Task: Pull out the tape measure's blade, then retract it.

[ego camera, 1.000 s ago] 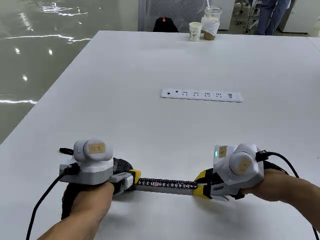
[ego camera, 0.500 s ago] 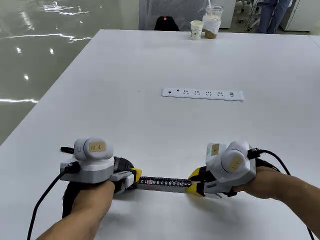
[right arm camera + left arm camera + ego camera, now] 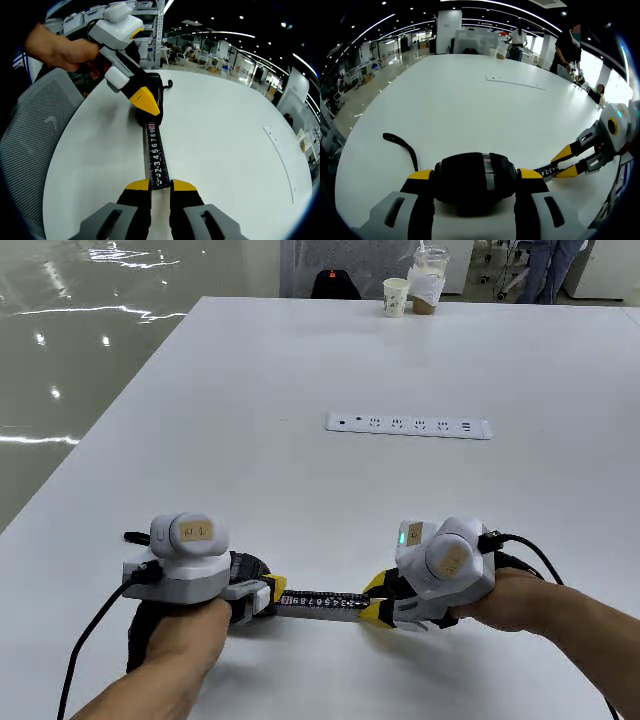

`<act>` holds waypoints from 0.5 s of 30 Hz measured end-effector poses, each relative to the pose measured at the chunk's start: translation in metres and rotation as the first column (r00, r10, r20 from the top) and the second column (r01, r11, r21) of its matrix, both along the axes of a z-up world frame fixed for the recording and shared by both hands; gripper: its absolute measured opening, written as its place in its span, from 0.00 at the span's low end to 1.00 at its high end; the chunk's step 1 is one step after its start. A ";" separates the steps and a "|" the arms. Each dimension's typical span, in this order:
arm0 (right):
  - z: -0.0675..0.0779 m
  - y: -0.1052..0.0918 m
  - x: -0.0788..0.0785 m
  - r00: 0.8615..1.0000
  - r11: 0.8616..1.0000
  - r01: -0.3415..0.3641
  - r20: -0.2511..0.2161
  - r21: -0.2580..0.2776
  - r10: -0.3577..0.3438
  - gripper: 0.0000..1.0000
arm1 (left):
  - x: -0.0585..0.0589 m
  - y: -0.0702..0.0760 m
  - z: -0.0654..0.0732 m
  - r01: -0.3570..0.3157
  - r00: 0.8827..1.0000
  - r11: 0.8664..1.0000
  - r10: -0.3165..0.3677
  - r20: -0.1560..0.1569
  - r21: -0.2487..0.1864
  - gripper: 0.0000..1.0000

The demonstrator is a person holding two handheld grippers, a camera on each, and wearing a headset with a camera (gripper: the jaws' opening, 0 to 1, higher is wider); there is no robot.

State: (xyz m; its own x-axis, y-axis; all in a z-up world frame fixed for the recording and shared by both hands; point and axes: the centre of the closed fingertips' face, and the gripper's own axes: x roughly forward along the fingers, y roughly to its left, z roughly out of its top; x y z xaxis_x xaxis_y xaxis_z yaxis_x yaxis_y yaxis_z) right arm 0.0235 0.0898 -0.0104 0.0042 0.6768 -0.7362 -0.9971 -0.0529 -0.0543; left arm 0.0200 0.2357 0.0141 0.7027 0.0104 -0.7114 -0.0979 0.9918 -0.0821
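Work sits low on the bench point(image 3: 300, 370), near my edge (flat, so the blade can ride on it). My left tongs point(image 3: 268, 592) are clenched round the black tape measure case point(image 3: 475, 180). My right tongs point(image 3: 160, 186) are pinched on the end of the blade point(image 3: 155, 150), a short run out between them.

My read: travel straight along the blade's line, low, no twist, case pinned.

Hidden: the case mouth behind a yellow tip, the end hook inside the pinch. Any lock: cannot make out.

White-bodied left gripper point(image 3: 267, 592) and right gripper point(image 3: 374, 600), yellow-tipped jaws, black cables point(image 3: 86, 643)
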 end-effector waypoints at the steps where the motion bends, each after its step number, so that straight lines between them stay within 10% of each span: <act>1: 0.000 0.001 0.000 1.000 1.000 -0.001 0.000 0.001 0.001 0.10 | 0.000 0.000 0.000 0.000 1.000 1.000 0.000 0.000 0.000 0.59; 15: -0.001 0.017 -0.003 1.000 1.000 -0.007 -0.005 0.008 0.007 0.10 | 0.000 0.000 0.000 0.000 1.000 1.000 0.000 -0.002 -0.004 0.59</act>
